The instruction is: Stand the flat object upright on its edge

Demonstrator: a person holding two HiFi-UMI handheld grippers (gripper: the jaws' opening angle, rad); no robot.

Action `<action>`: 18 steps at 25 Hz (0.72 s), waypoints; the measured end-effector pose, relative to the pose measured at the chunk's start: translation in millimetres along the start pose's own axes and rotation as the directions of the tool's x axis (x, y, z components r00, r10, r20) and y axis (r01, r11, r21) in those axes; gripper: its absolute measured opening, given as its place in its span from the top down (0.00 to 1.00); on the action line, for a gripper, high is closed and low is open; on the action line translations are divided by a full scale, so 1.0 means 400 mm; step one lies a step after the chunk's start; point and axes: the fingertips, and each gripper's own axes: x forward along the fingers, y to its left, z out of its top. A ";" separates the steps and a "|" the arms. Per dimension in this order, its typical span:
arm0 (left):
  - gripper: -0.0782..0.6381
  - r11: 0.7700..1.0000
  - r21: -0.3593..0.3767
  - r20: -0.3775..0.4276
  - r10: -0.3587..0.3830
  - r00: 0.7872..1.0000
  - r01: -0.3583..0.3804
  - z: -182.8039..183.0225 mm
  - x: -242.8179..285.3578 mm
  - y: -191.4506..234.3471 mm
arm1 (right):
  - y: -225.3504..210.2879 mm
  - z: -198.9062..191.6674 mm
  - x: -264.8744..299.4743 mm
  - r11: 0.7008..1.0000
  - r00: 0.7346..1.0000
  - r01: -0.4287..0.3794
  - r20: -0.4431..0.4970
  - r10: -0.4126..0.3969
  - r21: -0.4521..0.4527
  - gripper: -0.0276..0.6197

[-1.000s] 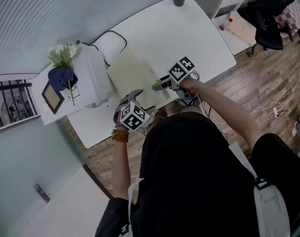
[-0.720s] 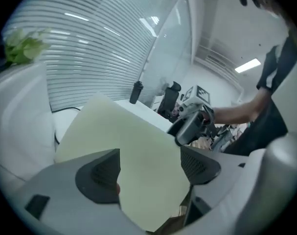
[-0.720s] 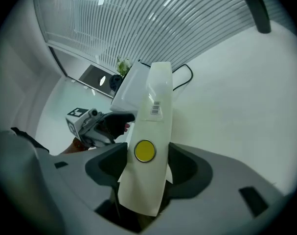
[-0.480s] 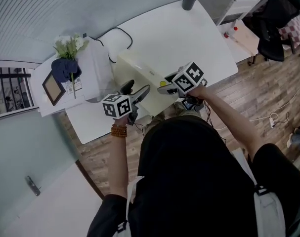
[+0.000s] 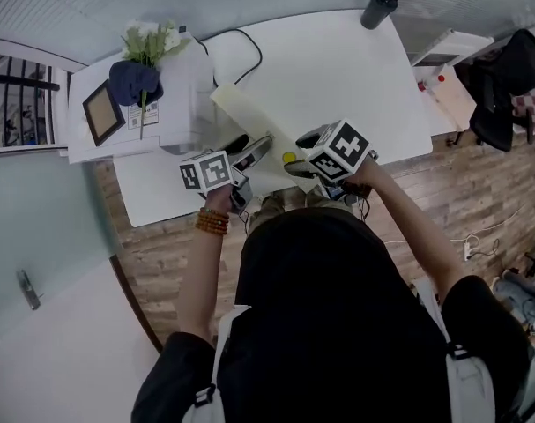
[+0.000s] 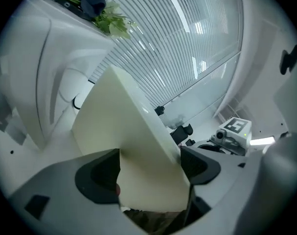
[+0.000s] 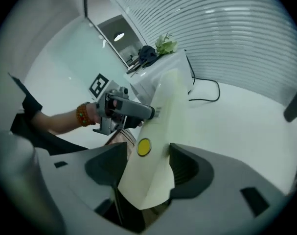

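cream board (image 5: 249,122) tilted, gripped in left tongs (image 6: 150,169); right tongs (image 7: 147,168)

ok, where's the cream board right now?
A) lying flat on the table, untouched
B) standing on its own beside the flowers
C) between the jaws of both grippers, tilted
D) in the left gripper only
C: the cream board sits between the jaws of the left gripper and of the right gripper, and each gripper view shows it at a slant rather than flat.
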 end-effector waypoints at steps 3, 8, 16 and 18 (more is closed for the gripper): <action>0.35 1.000 -0.016 -0.001 -0.018 1.000 0.018 -0.012 -0.006 -0.003 | -0.012 0.024 -0.014 0.987 0.990 -0.136 0.040 0.133 0.090 0.56; 0.35 0.996 -0.052 -0.017 -0.068 0.998 0.067 -0.055 0.002 -0.039 | -0.030 0.039 -0.003 0.935 0.949 -0.313 0.015 0.315 0.164 0.56; 0.35 0.994 -0.071 -0.044 -0.085 0.995 0.081 -0.085 -0.005 -0.049 | -0.059 0.032 0.013 0.906 0.924 -0.376 0.000 0.383 0.194 0.56; 0.35 0.993 -0.089 -0.033 -0.079 0.996 0.076 -0.081 -0.008 -0.039 | -0.076 0.050 0.014 0.893 0.920 -0.390 0.043 0.391 0.224 0.56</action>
